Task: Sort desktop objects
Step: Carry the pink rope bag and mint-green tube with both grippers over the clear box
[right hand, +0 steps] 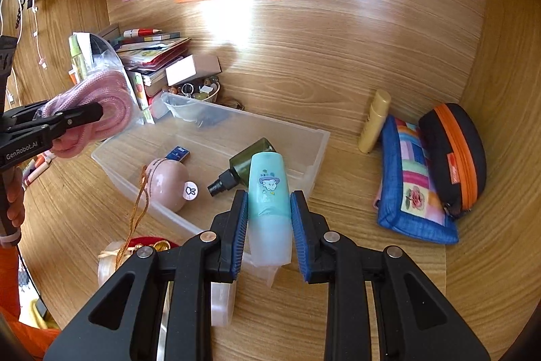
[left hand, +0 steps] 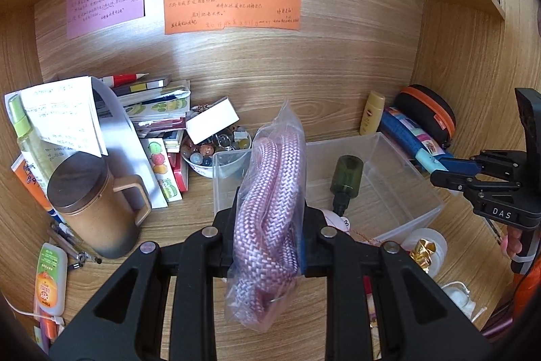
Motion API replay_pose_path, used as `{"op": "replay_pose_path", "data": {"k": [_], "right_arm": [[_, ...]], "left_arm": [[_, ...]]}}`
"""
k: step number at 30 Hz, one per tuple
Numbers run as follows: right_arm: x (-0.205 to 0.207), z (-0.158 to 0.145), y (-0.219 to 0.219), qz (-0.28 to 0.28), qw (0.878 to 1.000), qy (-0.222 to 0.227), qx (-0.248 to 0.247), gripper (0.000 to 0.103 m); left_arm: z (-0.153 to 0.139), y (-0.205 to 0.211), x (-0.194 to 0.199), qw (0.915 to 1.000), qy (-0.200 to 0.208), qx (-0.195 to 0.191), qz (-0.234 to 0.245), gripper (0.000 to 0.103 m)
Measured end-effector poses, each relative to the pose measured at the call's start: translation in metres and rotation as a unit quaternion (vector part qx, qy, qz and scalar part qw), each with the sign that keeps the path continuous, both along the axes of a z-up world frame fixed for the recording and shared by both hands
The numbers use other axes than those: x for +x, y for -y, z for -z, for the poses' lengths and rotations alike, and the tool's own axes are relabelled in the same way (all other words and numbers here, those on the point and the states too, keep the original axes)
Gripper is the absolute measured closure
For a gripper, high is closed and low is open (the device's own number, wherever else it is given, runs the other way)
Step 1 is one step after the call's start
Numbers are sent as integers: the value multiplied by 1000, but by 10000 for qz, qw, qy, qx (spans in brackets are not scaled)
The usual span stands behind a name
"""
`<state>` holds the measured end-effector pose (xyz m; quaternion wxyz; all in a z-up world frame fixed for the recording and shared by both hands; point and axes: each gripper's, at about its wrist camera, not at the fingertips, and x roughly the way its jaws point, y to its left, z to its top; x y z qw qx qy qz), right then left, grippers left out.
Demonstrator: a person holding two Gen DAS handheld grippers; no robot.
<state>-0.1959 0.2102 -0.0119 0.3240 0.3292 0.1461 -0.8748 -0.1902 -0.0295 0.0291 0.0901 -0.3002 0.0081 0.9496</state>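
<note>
At the far left of the desk [left hand: 189, 212] stood a brown mug [left hand: 91, 208] with a dark lid, and behind it a leaning stack of books [left hand: 152, 110] and loose papers. A small bowl [left hand: 216, 154] of marbles and trinkets sat just right of the stack.

The left gripper [left hand: 268, 208] was clamped on a clear bag of pink rope [left hand: 270, 192], its fingers [left hand: 226, 235] pressing the bag from both sides; the bag stood up between them, held above the desk in front of a clear plastic box [left hand: 405, 192]. Inside that box lay a dark green spray bottle [left hand: 346, 178], tipped on its side, with a pink egg-shaped thing [right hand: 167, 185] and a small blue item [right hand: 177, 154] near it.

The right gripper [right hand: 268, 212] was closed on a pale teal bottle [right hand: 268, 192] with a cartoon print, its blue-padded fingers [right hand: 238, 232] gripping it on both sides. The bottle was held upright over the near edge of the box.

Further right, against the back panel, stood a yellow tube [right hand: 373, 120]. Beside it a blue patchwork pouch [right hand: 412, 185] lay on the desk, touching a black case [right hand: 453, 154] with an orange zip at the far right.
</note>
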Motion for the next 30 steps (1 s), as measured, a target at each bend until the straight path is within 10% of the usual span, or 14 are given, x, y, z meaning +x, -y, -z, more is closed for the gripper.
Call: {"op": "replay_pose_path", "data": {"k": [30], "right_arm": [[-47,43,58,-479,9932,508,937,80]], "left_arm": [[56,-11,-86,9950,956,145,247,80]]}}
